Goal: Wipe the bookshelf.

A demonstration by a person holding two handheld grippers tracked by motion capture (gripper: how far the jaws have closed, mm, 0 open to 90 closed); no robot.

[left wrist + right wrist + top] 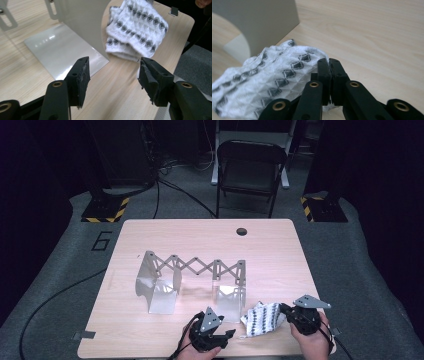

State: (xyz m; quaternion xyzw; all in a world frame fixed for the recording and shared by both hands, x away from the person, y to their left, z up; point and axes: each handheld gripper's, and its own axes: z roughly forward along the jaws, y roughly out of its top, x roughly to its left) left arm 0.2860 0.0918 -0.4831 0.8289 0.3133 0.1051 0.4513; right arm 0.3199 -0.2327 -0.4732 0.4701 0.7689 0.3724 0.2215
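A white knitted cloth (262, 320) with dark diamond rows lies bunched near the table's front right edge. My right gripper (284, 309) meets its right side. In the right gripper view the gripper (329, 62) is shut, and the cloth (274, 75) spreads to its left with its edge pinched low between the jaws. My left gripper (228, 333) is at the front centre and points right toward the cloth. In the left gripper view it (112, 68) stands open with nothing between its pads, and the cloth (137, 27) hangs just beyond them.
An expandable metal rack (190, 265) with two L-shaped end plates stands mid-table; its right plate (62, 47) is close behind the cloth. The wooden table (200, 235) has a round hole (242, 231) at the back. A folding chair (250, 165) stands beyond the table.
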